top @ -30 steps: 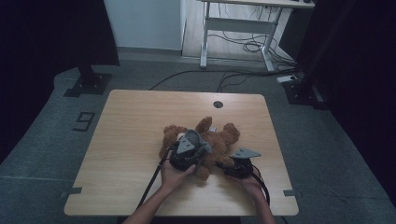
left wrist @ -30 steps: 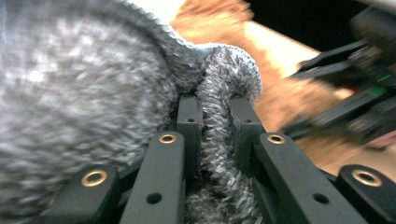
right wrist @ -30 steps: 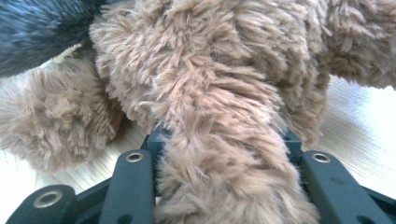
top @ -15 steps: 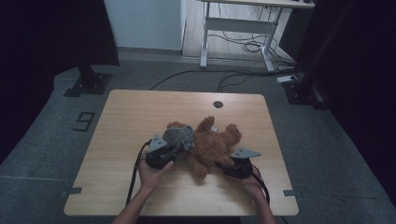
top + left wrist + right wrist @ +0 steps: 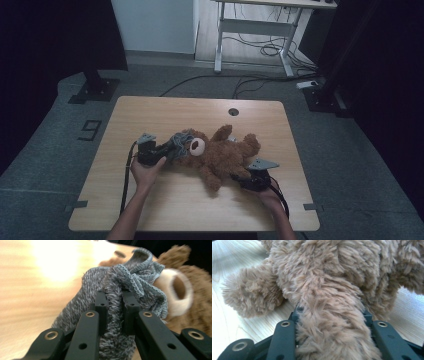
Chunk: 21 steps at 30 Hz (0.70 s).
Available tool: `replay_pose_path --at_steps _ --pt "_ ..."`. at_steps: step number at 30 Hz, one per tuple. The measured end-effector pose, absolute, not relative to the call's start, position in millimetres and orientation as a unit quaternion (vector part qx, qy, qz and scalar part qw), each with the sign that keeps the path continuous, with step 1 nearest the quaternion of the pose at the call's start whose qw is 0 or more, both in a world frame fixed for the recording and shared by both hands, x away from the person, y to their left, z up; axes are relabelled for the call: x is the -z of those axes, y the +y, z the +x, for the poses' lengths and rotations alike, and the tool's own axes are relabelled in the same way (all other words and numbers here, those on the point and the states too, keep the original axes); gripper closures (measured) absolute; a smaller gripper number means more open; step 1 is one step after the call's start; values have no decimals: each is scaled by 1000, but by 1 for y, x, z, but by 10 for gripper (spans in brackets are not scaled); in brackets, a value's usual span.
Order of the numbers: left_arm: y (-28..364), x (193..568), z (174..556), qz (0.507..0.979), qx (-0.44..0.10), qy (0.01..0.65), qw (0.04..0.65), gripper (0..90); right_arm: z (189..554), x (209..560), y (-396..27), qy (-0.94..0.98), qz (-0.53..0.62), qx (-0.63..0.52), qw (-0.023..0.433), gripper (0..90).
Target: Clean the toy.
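Left gripper clamps the hat, right gripper clamps the bear's leg; removal underway, next pull hat clear.

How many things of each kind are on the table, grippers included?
Brown teddy bear: 1
Grey knitted hat: 1
Grippers, left gripper and right gripper: 2
Total: 4

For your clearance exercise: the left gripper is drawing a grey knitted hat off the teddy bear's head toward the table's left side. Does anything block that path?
Nothing visible does. The left gripper is shut on the grey knitted hat, and the table on its left is bare wood. The right gripper clamps the teddy bear by a limb.
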<state>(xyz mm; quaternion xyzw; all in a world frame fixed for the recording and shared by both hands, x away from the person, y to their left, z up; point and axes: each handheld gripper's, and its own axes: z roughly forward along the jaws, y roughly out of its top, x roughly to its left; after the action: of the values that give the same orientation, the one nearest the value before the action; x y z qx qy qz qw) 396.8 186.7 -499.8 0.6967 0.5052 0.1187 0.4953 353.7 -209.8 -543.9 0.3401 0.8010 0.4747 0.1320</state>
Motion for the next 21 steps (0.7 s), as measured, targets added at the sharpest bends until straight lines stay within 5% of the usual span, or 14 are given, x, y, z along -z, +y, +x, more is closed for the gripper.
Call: replay_pose_path --at_steps 21 --pt "171 530 364 726 -79 485 480 794 357 543 -214 803 337 -470 142 575"
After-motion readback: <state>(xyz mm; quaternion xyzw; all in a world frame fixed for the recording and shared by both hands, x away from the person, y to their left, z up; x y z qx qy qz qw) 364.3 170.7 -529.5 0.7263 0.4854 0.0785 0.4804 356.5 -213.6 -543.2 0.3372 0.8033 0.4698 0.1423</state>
